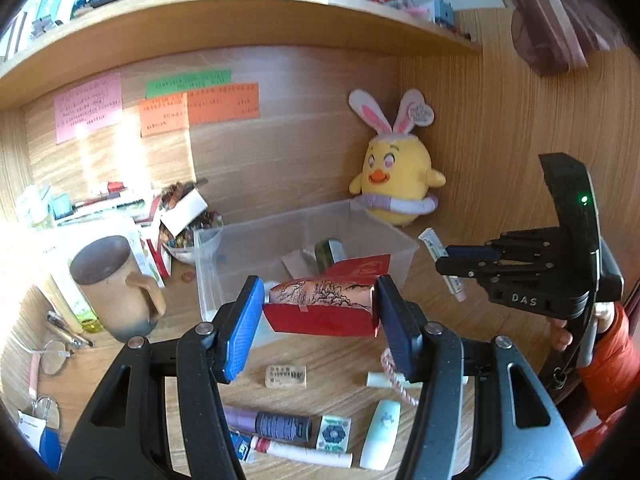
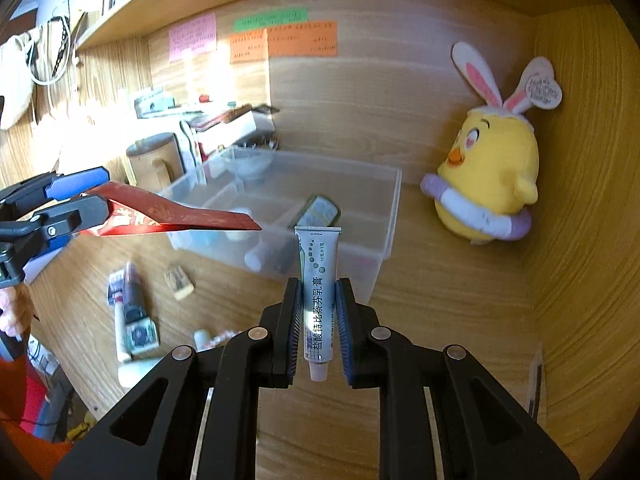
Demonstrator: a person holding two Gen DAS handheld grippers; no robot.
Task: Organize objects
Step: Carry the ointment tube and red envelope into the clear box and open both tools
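My left gripper (image 1: 320,308) is shut on a red paper envelope (image 1: 324,320) with a landscape print, held above the desk just in front of the clear plastic bin (image 1: 208,264). In the right wrist view that red envelope (image 2: 172,216) sticks out from the left gripper (image 2: 102,196) towards the bin (image 2: 384,216). My right gripper (image 2: 318,300) is shut on a white ointment tube (image 2: 318,280), held upright with its cap down, near the bin's front corner. The left wrist view shows the right gripper (image 1: 452,260) to the right of the bin, holding the tube (image 1: 434,242).
A yellow plush chick (image 1: 396,176) sits in the back right corner. A brown mug (image 1: 116,284) and a cluttered pile stand left of the bin. Small items lie on the desk in front: an eraser (image 1: 286,376), a dark tube (image 1: 276,426), a tile (image 1: 334,434), a pale case (image 1: 380,434).
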